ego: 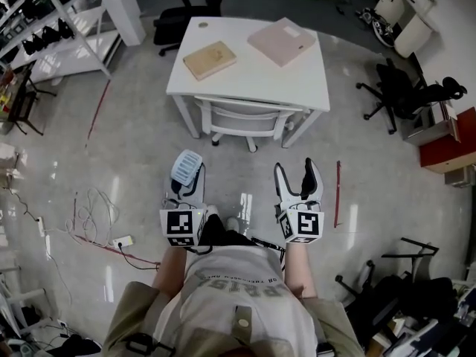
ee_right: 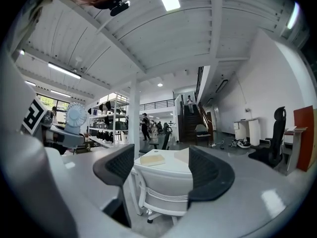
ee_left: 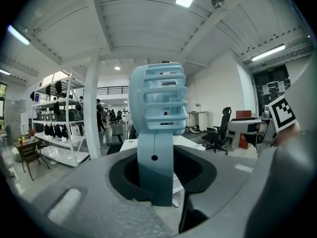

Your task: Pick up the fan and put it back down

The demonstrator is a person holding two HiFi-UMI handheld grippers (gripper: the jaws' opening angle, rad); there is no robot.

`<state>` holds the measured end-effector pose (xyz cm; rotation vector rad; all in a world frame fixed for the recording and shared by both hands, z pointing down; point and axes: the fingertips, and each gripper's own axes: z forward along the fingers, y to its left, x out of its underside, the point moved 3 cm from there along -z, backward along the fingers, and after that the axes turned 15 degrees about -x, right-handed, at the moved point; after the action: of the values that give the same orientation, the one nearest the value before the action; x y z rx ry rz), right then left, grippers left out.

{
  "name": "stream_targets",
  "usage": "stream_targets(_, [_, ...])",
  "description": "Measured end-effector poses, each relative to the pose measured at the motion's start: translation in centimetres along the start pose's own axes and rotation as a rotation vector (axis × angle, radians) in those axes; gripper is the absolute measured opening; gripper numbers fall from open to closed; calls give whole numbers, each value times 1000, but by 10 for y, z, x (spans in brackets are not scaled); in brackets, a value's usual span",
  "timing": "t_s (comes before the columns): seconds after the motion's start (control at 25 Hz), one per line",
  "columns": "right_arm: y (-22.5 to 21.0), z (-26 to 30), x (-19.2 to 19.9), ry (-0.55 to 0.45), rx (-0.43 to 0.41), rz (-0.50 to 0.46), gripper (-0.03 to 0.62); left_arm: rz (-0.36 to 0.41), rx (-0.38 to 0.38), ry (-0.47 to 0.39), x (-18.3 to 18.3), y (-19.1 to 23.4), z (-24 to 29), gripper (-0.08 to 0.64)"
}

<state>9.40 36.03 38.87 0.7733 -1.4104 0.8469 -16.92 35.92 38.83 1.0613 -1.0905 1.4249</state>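
A small light-blue handheld fan stands upright between the dark pads of my left gripper, which is shut on its handle. In the head view the fan's grille head sticks out past the left gripper, held above the floor in front of the person. My right gripper is level beside it, jaws wide apart with nothing between them; in the right gripper view its pads frame a white chair. The fan also shows at the left of that view.
A white table stands ahead with a tan flat box and a pink flat box on it, a white chair tucked under. Shelving at left, black office chairs at right, cables on the floor.
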Motion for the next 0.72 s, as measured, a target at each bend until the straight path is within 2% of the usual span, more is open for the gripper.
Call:
stream_targets(0.32, [-24, 16, 15, 31, 32, 32, 319, 22, 16, 24, 8, -5, 38, 124])
stream_targets(0.52, [-40, 37, 15, 22, 50, 25, 318, 17, 40, 22, 4, -8, 77, 124])
stream_targets(0.72, [-64, 68, 16, 11, 84, 39, 318, 45, 71, 15, -4, -8, 121, 124])
